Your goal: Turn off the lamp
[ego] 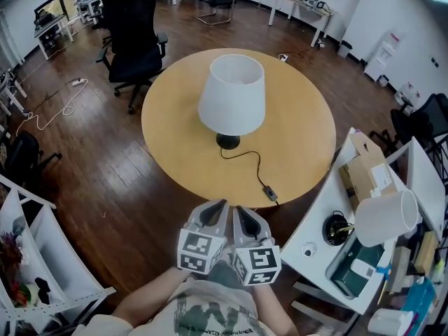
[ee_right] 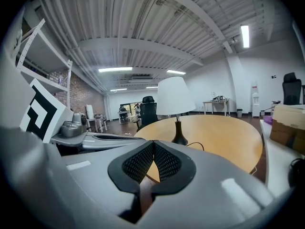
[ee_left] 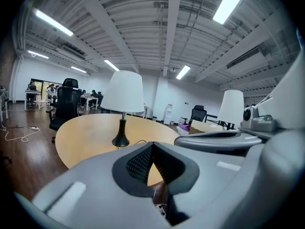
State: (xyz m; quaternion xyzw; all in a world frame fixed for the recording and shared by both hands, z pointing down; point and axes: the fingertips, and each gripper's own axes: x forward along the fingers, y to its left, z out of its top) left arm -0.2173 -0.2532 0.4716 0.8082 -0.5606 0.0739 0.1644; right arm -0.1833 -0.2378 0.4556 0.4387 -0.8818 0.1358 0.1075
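A table lamp [ego: 232, 96] with a white shade and black base stands near the middle of the round wooden table [ego: 175, 131]; it also shows in the left gripper view as lamp [ee_left: 123, 94] and in the right gripper view as lamp [ee_right: 175, 99]. Its black cord runs to an inline switch [ego: 269, 192] near the table's near edge. My left gripper [ego: 217, 208] and right gripper [ego: 240, 212] hover side by side off the table's near edge, both shut with nothing between the jaws, well short of the switch.
A white desk [ego: 318, 222] at the right carries a second white lamp [ego: 385, 217], a cardboard box [ego: 364, 170] and clutter. Black office chairs [ego: 136, 40] stand behind the table. White shelving [ego: 35, 257] is at the left.
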